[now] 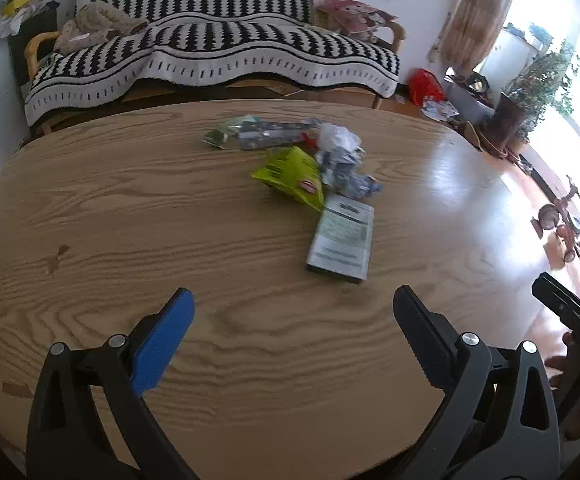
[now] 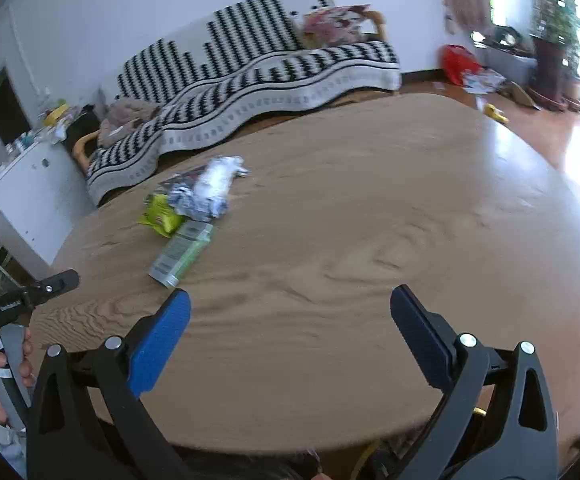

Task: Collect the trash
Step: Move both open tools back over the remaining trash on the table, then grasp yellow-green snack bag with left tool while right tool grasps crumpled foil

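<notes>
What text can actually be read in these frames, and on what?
None reads clearly.
Flat box: printed lines, too blurred to read.
Green wrapper: red-and-white logo, illegible.
Long clear packet: print too small.
Crumpled blue-white wrapper: nothing readable.
Right wrist view: the same pile, blurrier.

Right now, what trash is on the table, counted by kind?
Flat box: 1
Yellow-green wrapper: 1
Crumpled blue-white plastic: 1 clump
Clear and green packets at the far end: about 2, overlapping, hard to separate
Total: about 5
</notes>
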Available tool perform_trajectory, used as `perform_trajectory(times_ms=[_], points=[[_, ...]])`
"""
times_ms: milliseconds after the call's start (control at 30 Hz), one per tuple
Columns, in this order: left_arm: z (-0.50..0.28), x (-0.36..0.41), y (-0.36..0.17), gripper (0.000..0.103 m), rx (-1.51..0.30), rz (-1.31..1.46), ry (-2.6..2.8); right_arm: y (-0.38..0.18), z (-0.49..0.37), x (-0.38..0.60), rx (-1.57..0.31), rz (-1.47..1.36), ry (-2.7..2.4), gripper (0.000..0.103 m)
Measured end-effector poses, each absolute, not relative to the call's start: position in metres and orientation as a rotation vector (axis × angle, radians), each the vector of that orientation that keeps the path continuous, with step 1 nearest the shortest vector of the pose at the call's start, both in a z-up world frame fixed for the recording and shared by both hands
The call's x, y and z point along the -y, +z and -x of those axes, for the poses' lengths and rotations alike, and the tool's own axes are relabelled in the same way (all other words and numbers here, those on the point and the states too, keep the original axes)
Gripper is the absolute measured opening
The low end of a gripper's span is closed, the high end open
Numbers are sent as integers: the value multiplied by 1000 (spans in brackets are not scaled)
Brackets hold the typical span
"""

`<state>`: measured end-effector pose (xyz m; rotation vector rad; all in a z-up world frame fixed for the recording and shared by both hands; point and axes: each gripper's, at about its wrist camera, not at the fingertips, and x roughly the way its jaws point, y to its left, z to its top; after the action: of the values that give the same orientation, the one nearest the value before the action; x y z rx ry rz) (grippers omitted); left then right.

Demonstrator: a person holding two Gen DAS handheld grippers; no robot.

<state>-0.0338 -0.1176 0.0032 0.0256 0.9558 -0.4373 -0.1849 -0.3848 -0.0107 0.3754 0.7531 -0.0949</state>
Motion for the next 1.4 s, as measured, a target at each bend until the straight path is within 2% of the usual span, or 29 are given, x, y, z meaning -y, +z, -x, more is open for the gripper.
perform_trajectory(times_ms=[267, 633, 867, 1167, 1200, 1233, 1267, 1300, 1400], points=[[-3, 111, -14, 97, -980, -56, -422, -16, 110, 353, -819, -292, 15, 97], [-69, 156, -36, 97, -1009, -160, -473, -25, -10, 316, -888, -212, 149, 97], [-93, 175, -44, 97, -1004, -220, -506, -37, -51, 309, -907, -198, 187, 95], [-107, 187, -59, 96, -1006, -263, -531, -61, -75, 303, -964, -243, 226, 74], [-107, 187, -59, 94, -998, -260, -554, -62, -76, 303, -970, -253, 233, 66], [-106, 188, -59, 77, -994, -256, -576, -63, -78, 303, -975, -261, 240, 50], [-106, 188, -60, 65, -1006, -247, -615, -65, -78, 301, -984, -261, 248, 38], [-106, 188, -61, 65, -1015, -235, -640, -66, -78, 300, -982, -258, 253, 31], [-101, 185, -60, 63, -1004, -237, -652, -64, -72, 297, -966, -256, 272, 27]])
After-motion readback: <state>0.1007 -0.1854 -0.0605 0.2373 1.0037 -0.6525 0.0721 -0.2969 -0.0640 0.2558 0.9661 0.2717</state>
